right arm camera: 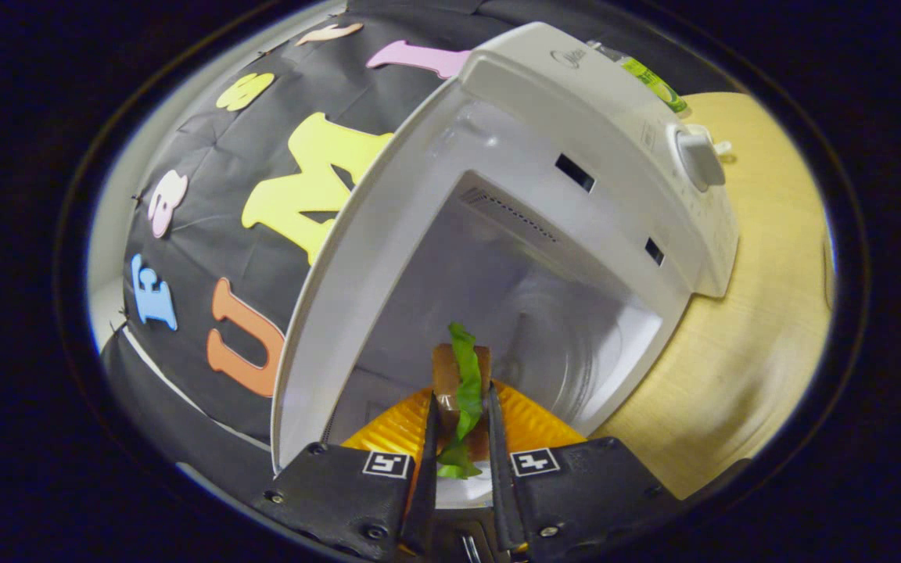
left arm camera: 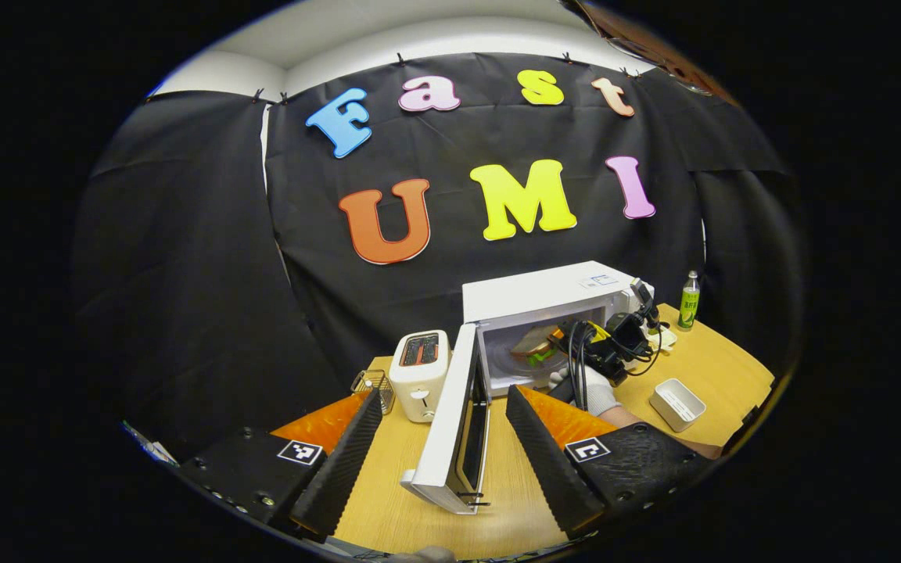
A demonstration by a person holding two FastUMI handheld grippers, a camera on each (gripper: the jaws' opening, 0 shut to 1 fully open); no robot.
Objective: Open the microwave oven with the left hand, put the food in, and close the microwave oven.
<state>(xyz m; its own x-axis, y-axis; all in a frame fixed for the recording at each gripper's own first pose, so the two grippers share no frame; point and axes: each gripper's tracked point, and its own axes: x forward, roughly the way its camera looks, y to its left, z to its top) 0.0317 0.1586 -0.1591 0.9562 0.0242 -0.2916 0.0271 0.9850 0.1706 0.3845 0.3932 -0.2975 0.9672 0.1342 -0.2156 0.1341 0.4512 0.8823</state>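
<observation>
The white microwave [left arm camera: 544, 301] stands at the back of the wooden table with its door [left arm camera: 450, 422] swung wide toward me. My left gripper [left arm camera: 443, 426] is open, its fingers on either side of the door's edge without pressing it. In the left gripper view the right gripper [left arm camera: 603, 344], held by a gloved hand [left arm camera: 595, 389], reaches into the cavity with a sandwich [left arm camera: 536, 344]. In the right gripper view my right gripper [right arm camera: 462, 407] is shut on the sandwich [right arm camera: 462, 379], brown bread with green lettuce, inside the microwave cavity [right arm camera: 529, 266] above the glass turntable [right arm camera: 576, 344].
A white toaster [left arm camera: 419, 374] and a small wire rack [left arm camera: 374, 385] stand left of the door. A white rectangular box [left arm camera: 677, 404] lies on the table [left arm camera: 701, 367] at the right, and a green bottle [left arm camera: 689, 300] stands beside the microwave. The control knob [right arm camera: 699, 159] is on the microwave's front.
</observation>
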